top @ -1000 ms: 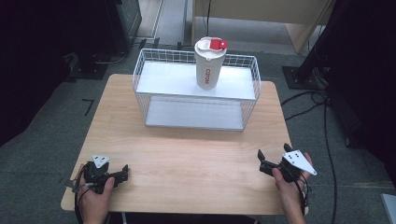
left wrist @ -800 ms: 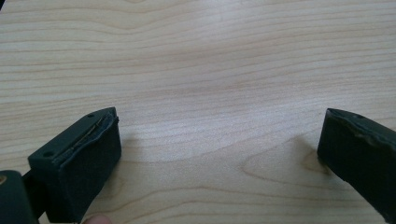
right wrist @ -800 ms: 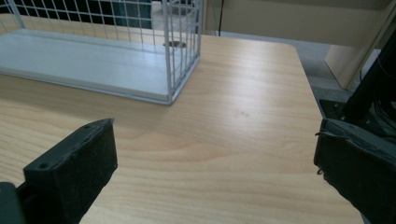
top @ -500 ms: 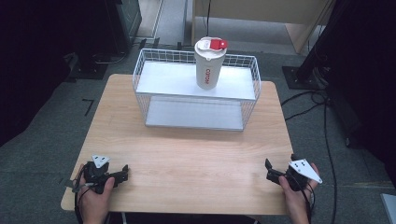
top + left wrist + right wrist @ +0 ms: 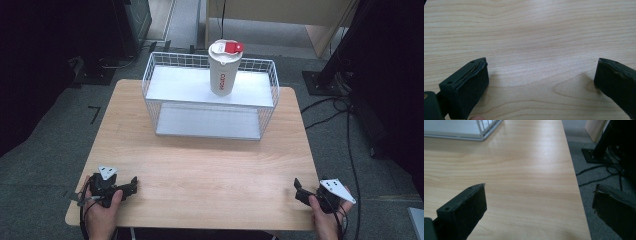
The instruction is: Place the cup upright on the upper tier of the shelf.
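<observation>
Wooden table (image 5: 200,170), cup (image 5: 223,70) upright in wire basket (image 5: 150,85), both claws spread, empty.

White cup (image 5: 223,70) with red-tabbed lid, upright in wire basket (image 5: 150,75)

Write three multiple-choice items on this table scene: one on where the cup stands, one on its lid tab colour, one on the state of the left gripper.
1. Where does the white cup stand?
A. On the bare table
B. In the wire basket, on its upper shelf
C. In the right gripper

2. What colour is the tab on the cup's lid?
A. Red
B. Blue
C. Green

3. How is the left gripper?
A. Shut on the cup
B. Shut on nothing
C. Open, low over the wooden table

Answers: 1 B, the high view shows the cup inside the basket on the white shelf. 2 A, the tab shows red. 3 C, the left gripper view shows its fingers wide apart over bare wood.
</observation>
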`<state>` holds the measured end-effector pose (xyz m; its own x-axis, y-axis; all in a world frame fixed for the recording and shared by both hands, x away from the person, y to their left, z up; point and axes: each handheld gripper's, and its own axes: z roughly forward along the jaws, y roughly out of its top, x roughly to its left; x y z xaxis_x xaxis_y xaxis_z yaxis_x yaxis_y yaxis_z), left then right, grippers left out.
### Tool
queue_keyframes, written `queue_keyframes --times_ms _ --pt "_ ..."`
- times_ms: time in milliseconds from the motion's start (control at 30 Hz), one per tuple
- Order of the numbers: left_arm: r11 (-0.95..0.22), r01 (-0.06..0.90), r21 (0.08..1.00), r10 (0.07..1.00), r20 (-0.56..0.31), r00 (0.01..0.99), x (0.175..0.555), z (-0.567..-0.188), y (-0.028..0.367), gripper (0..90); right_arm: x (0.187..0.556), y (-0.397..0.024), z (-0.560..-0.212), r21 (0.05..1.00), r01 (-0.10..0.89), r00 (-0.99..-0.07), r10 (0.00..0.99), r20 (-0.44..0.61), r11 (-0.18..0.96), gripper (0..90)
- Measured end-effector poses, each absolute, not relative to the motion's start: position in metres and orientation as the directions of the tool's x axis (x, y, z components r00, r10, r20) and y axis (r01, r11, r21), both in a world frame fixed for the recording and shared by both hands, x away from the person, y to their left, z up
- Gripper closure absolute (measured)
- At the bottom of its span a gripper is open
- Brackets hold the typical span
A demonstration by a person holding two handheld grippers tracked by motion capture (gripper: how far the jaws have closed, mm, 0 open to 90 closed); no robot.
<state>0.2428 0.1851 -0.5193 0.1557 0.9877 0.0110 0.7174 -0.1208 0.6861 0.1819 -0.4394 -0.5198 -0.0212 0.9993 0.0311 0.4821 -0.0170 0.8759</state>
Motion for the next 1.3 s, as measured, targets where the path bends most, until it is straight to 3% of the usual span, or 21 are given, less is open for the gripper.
queue_keyframes --times_ms 867,1300 --pt "-0.121 0.717 0.686 0.988 0.011 0.156 0.2427 -0.5194 0.1851 0.0 0.1747 -0.4403 -0.528 0.743 0.665 -0.067 0.997 -0.036 0.072 0.0" --pt "-0.121 0.717 0.686 0.988 0.011 0.156 0.2428 -0.5193 0.185 0.0 0.1756 -0.444 -0.5294 0.729 0.683 -0.085 0.996 0.025 0.04 0.0"
